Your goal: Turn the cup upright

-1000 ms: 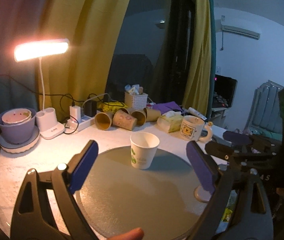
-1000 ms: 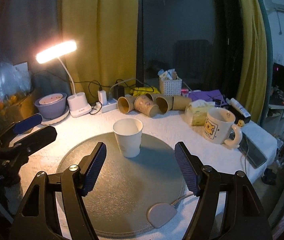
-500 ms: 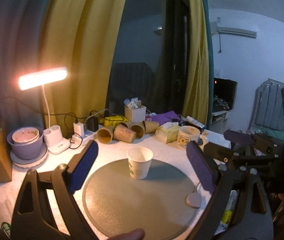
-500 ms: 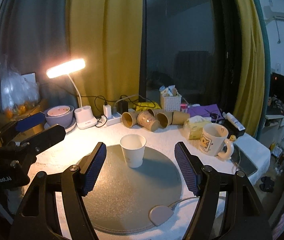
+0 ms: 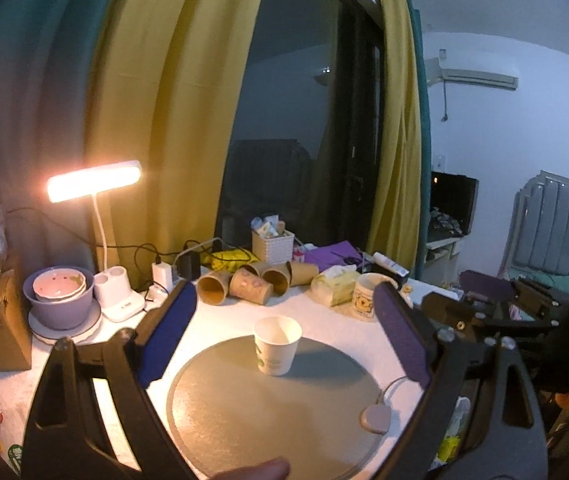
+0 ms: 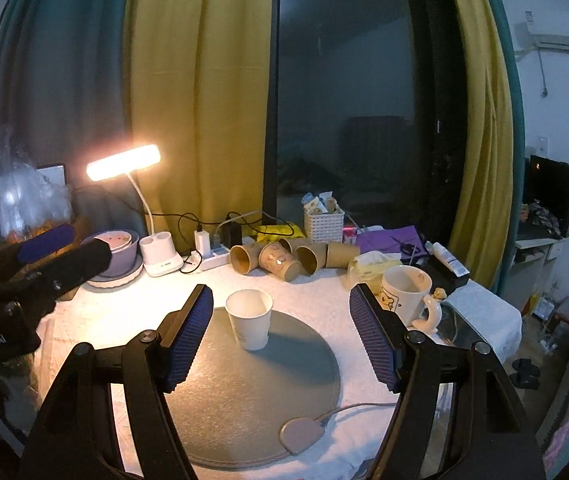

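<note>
A white paper cup (image 5: 277, 345) with a green print stands upright, mouth up, at the far part of a round grey mat (image 5: 268, 404). It also shows in the right wrist view (image 6: 249, 323), on the same mat (image 6: 252, 392). My left gripper (image 5: 284, 336) is open and empty, held back from and above the cup. My right gripper (image 6: 282, 338) is open and empty too, well short of the cup. Each gripper shows at the edge of the other's view.
Several brown paper cups (image 6: 280, 258) lie on their sides at the back. A bear mug (image 6: 404, 296), tissue pack (image 6: 370, 264), lit desk lamp (image 6: 124, 162), purple bowl (image 6: 114, 248), white basket (image 6: 323, 222) and power strip (image 6: 212, 256) crowd the back. A small pinkish pad (image 6: 302, 434) lies at the mat's near edge.
Both grippers have pulled back and risen away from the cup, so it looks smaller and farther. The cup has stayed upright in place.
</note>
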Action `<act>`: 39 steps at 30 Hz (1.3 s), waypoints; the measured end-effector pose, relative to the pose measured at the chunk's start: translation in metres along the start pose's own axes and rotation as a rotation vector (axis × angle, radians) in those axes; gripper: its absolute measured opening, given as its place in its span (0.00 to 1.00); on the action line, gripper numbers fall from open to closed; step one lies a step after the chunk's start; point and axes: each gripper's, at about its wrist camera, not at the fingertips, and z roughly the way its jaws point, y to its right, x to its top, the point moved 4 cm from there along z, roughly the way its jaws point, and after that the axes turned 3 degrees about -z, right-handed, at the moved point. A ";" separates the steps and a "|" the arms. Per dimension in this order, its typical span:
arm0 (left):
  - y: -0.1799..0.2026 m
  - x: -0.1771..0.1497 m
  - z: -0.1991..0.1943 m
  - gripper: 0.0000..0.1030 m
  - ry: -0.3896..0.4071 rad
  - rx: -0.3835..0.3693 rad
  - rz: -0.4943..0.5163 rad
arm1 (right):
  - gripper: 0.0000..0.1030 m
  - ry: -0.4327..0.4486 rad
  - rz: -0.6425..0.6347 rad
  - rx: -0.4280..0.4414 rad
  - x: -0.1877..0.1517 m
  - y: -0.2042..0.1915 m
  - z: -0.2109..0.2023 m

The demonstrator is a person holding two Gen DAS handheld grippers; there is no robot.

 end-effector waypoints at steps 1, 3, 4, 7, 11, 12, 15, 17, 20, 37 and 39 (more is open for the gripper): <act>-0.001 -0.001 0.001 0.88 -0.008 0.000 -0.001 | 0.72 -0.003 0.001 -0.001 -0.001 0.001 0.000; -0.004 -0.004 0.004 0.88 -0.020 -0.002 -0.004 | 0.72 -0.008 0.004 0.000 -0.002 0.001 0.003; -0.005 -0.005 0.005 0.88 -0.026 -0.004 -0.002 | 0.72 -0.010 0.005 0.001 -0.003 0.001 0.004; -0.005 -0.008 0.008 0.88 -0.036 -0.009 0.002 | 0.72 -0.019 0.004 0.005 -0.005 0.001 0.008; -0.004 -0.010 0.011 0.88 -0.045 -0.015 0.009 | 0.72 -0.031 0.005 0.008 -0.008 0.001 0.012; -0.004 -0.011 0.012 0.88 -0.047 -0.016 0.011 | 0.72 -0.033 0.006 0.008 -0.009 0.001 0.013; -0.003 -0.011 0.012 0.88 -0.046 -0.017 0.012 | 0.72 -0.038 0.010 0.009 -0.010 0.003 0.014; -0.002 -0.011 0.012 0.88 -0.043 -0.016 0.013 | 0.72 -0.039 0.011 0.009 -0.010 0.003 0.015; -0.001 -0.011 0.010 0.88 -0.037 -0.018 0.017 | 0.72 -0.039 0.009 0.010 -0.010 0.003 0.015; -0.001 -0.012 0.011 0.88 -0.039 -0.034 0.028 | 0.72 -0.043 0.010 0.010 -0.012 0.002 0.016; -0.001 -0.012 0.011 0.88 -0.039 -0.034 0.029 | 0.72 -0.044 0.011 0.011 -0.013 0.002 0.016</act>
